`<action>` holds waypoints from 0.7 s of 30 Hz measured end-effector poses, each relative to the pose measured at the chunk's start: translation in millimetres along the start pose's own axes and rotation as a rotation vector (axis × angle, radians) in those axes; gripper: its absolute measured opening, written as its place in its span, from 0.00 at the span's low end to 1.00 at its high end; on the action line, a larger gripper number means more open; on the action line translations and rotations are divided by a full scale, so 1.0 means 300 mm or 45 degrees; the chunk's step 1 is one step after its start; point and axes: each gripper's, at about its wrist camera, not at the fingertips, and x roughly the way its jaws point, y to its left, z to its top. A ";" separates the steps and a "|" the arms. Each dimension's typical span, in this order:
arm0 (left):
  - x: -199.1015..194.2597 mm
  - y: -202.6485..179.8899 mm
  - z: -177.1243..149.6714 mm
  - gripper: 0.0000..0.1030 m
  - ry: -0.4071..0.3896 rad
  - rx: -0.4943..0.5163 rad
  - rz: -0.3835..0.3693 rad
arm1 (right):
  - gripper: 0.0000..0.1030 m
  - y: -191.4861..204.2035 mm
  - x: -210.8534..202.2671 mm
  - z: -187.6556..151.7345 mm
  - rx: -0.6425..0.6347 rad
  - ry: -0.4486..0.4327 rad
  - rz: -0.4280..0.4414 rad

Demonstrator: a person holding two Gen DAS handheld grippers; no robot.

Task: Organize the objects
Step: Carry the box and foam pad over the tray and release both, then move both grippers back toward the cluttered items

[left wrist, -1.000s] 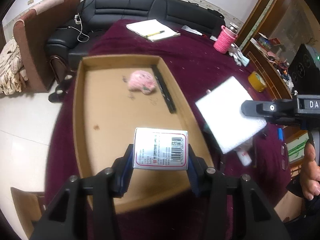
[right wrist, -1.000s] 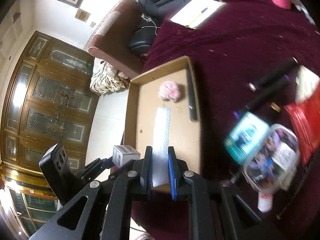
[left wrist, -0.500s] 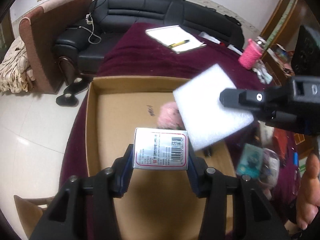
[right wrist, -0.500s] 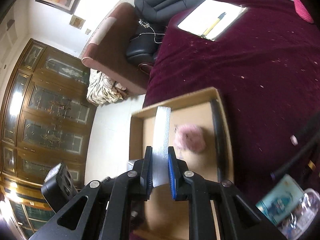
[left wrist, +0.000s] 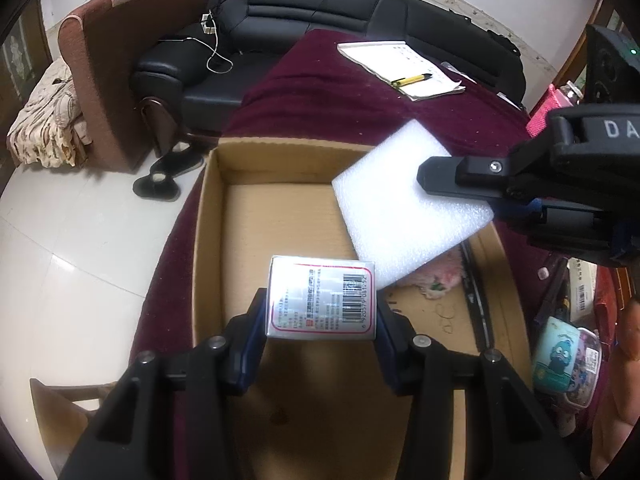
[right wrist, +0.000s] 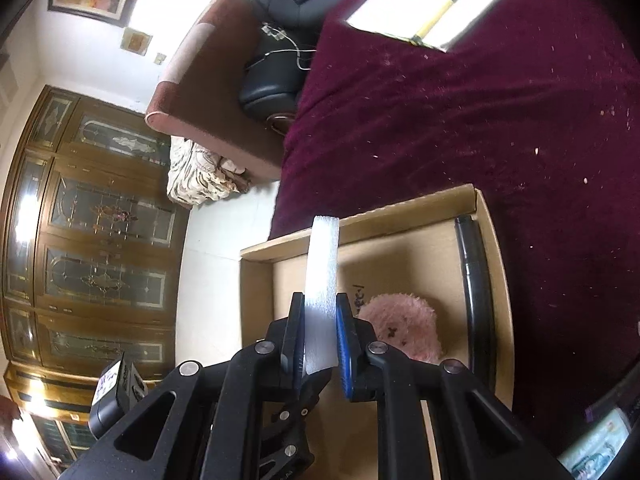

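My left gripper [left wrist: 322,312] is shut on a small silver medicine box [left wrist: 322,297] with a red border and a barcode, held above the shallow cardboard box [left wrist: 208,216]. My right gripper [right wrist: 320,332] is shut on a white foam sheet [right wrist: 322,280], seen edge-on in its own view. In the left wrist view the foam sheet [left wrist: 404,204] hangs tilted over the box's far right part, with the right gripper's black arm [left wrist: 520,176] reaching in from the right. Inside the box lie a pink plush toy [right wrist: 400,330] and a long black bar [right wrist: 476,292] along the right wall.
The box sits on a maroon tablecloth [left wrist: 320,92]. A notepad with a yellow pen [left wrist: 404,68] lies farther back. Cartoon-printed packs [left wrist: 568,364] lie to the right of the box, by a person's hand [left wrist: 632,332]. A black sofa [left wrist: 320,4] and white floor [left wrist: 80,240] lie beyond.
Both grippers have moved left and down over the cardboard box. The foam sheet now hangs over the box's far right part and covers most of the pink plush.
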 end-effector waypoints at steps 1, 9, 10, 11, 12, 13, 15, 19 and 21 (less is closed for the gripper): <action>0.007 -0.002 0.000 0.46 0.003 0.002 0.004 | 0.18 -0.008 0.009 0.003 0.001 0.012 -0.009; 0.010 -0.021 -0.016 0.68 -0.010 0.016 0.005 | 0.39 -0.008 -0.039 0.036 -0.088 -0.011 -0.123; 0.002 -0.019 -0.022 0.68 -0.024 0.004 -0.006 | 0.49 -0.010 -0.056 0.038 -0.085 -0.028 -0.123; -0.004 -0.018 -0.028 0.68 -0.031 -0.011 -0.012 | 0.56 -0.013 -0.072 0.039 -0.081 -0.039 -0.115; -0.007 -0.017 -0.033 0.68 -0.027 -0.023 -0.021 | 0.56 -0.017 -0.087 0.039 -0.080 -0.047 -0.106; -0.011 -0.018 -0.041 0.68 -0.019 -0.035 -0.032 | 0.56 -0.021 -0.099 0.040 -0.074 -0.051 -0.102; -0.026 -0.025 -0.070 0.68 -0.007 -0.052 -0.047 | 0.56 -0.042 -0.135 0.032 -0.036 -0.065 -0.070; -0.031 -0.082 -0.142 0.68 0.038 0.031 -0.071 | 0.56 -0.089 -0.197 -0.017 0.047 -0.066 -0.029; -0.029 -0.116 -0.164 0.68 0.054 0.111 -0.047 | 0.56 -0.111 -0.227 -0.056 0.069 -0.070 -0.026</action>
